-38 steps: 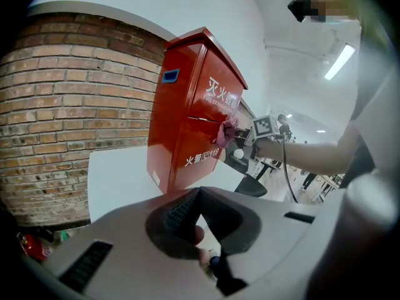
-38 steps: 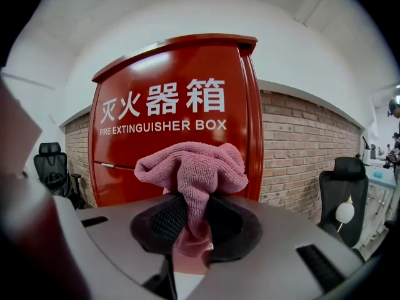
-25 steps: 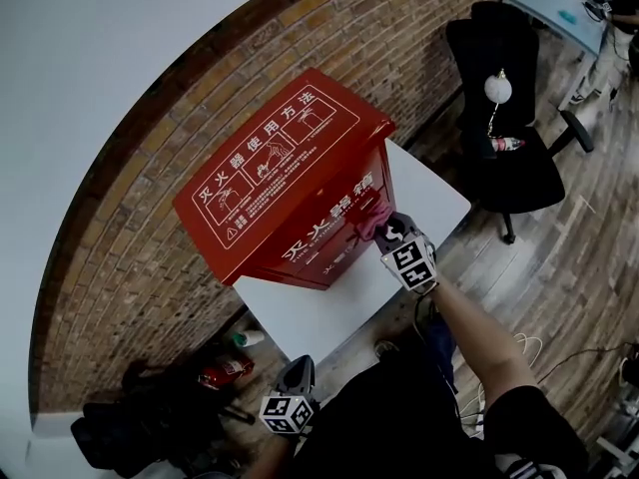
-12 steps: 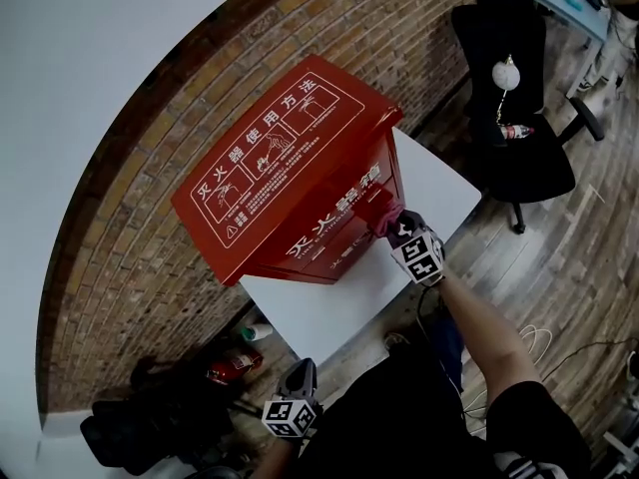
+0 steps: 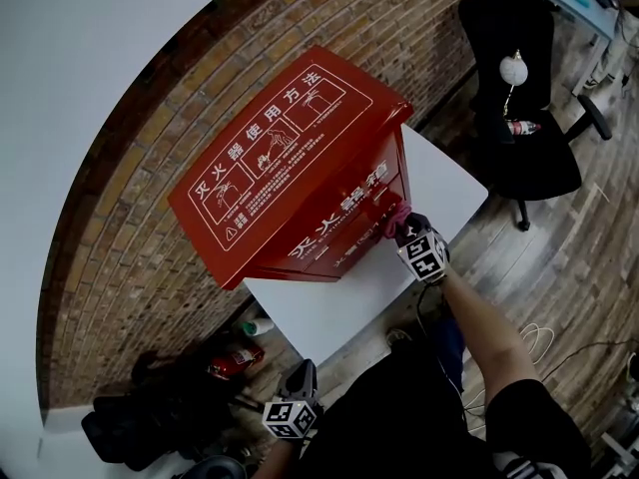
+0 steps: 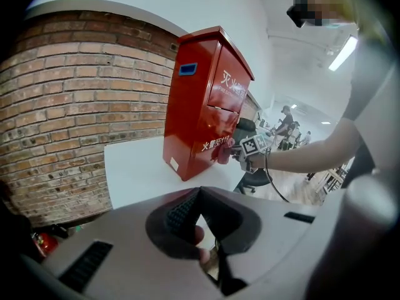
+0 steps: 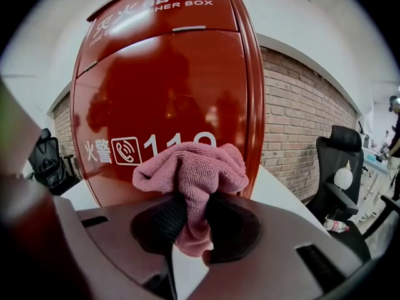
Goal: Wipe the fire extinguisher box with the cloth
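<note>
1. Brick wall [image 5: 130, 238]: stands behind the box, beyond the right gripper [image 5: 407, 226]. It also shows to the right of that gripper's jaws in the right gripper view.

2. White table [image 5: 329, 312]: lies beneath the right gripper and in front of the left gripper [image 5: 300, 375].

3. Fire extinguisher box [image 5: 290, 158]: stands upright on the table, directly ahead of the right gripper. Its lower front panel with the "119" marking fills the area just past the jaw tips.

4. Office chair [image 5: 529, 158]: well apart, to the right of the right gripper. It plays no part in the task.

5. Left gripper: held low near the person's body, well short of the box. Its jaws are closed together with nothing between them.

6. Right gripper: jaws are clamped on the pink cloth [image 7: 190, 167].

7. Cloth: bunched above the jaw tips and pressed against the box front near its lower right edge.

Change noted: over the last second the cloth has travelled rightward across the lower front panel, from under the lettering to the right-hand corner.

Assessment: this stroke has likely reached its limit. The sloped lid and side panels probably remain unwiped. Expect a reversal or a move to another face.
</note>
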{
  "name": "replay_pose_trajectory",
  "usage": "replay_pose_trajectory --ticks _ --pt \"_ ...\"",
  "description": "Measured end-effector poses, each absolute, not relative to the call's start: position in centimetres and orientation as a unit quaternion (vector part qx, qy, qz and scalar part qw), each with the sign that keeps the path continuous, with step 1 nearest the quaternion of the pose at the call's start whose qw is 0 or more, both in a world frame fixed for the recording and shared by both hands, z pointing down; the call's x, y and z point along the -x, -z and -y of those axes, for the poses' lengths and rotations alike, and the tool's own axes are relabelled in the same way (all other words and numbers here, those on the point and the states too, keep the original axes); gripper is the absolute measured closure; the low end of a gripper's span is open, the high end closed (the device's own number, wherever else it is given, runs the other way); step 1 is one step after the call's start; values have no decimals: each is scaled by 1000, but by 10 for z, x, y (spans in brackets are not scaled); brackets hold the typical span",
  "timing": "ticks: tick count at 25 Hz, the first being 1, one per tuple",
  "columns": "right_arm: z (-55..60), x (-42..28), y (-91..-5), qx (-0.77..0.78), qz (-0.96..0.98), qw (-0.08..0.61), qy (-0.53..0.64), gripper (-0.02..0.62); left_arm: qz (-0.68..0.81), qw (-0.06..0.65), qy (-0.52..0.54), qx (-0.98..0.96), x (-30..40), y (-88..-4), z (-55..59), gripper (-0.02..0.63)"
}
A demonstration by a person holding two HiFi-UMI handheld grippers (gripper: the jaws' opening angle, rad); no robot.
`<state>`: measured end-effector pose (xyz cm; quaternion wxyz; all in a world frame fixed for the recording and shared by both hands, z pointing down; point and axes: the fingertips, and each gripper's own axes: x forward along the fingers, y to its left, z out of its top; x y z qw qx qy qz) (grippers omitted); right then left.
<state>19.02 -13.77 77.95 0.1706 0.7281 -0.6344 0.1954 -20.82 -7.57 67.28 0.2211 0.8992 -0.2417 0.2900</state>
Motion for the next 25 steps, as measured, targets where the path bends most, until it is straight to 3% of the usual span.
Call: replay_pose_trajectory --ticks 25 --pt "137 -193 -866 -710 611 196 -290 500 241 223 -309 -893 211 -683 85 589"
